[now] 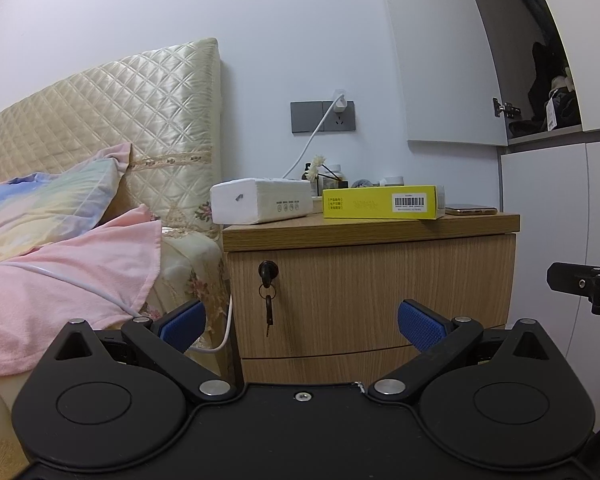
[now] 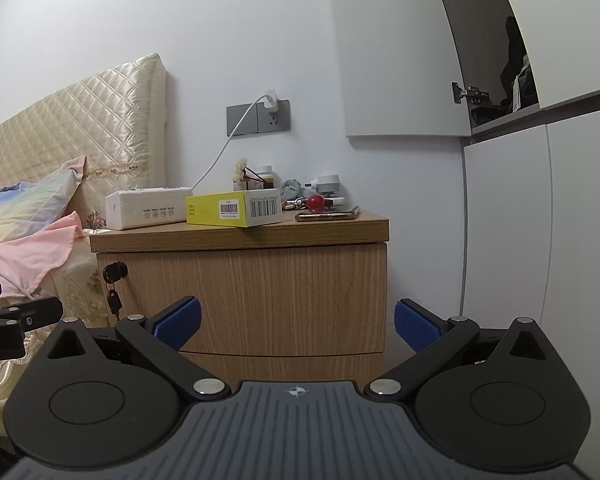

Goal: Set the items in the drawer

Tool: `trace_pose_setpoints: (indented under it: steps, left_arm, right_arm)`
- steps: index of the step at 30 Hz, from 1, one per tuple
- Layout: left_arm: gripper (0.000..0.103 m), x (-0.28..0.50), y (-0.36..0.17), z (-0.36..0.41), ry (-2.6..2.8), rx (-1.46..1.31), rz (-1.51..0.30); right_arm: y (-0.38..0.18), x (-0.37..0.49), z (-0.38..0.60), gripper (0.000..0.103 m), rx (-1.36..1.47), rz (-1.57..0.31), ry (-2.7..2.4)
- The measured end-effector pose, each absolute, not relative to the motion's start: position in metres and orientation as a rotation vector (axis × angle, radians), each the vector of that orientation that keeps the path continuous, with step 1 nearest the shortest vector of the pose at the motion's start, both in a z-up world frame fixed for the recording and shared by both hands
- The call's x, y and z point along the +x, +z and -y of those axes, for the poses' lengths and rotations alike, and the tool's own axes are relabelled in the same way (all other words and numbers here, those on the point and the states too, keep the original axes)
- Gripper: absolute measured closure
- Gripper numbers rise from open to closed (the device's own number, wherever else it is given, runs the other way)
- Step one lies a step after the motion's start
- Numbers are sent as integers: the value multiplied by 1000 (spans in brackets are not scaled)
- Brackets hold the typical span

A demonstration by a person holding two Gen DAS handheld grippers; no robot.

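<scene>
A wooden nightstand (image 1: 372,292) (image 2: 260,292) stands by the bed, its top drawer (image 1: 380,296) (image 2: 260,300) shut, with a key in its lock (image 1: 268,270) (image 2: 115,271). On top lie a yellow box (image 1: 382,202) (image 2: 233,208), a white tissue pack (image 1: 262,200) (image 2: 148,208), a phone (image 1: 470,210) (image 2: 327,215) and a red ball (image 2: 315,202). My left gripper (image 1: 302,326) is open and empty in front of the drawer. My right gripper (image 2: 296,326) is open and empty, also facing the drawer.
A bed with pink blanket (image 1: 60,264) and pillow (image 1: 48,200) lies left of the nightstand. A white charging cable (image 1: 312,140) runs from the wall socket (image 1: 340,116). A white wardrobe (image 1: 560,260) stands right. Small bottles and clutter (image 2: 268,180) sit at the back of the top.
</scene>
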State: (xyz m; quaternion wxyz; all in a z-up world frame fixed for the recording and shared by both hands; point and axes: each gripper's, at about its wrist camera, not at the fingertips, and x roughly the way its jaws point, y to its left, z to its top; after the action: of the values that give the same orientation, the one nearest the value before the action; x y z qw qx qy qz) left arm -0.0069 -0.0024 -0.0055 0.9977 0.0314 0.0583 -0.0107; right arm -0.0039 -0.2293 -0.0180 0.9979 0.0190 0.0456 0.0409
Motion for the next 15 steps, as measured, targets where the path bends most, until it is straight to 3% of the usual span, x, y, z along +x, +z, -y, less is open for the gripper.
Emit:
trace_pose_setpoints:
  steps: [15]
  left_arm:
    - [1, -8, -4, -5, -9, 39, -103]
  right_arm:
    - [-20, -11, 237, 0, 54, -86, 86]
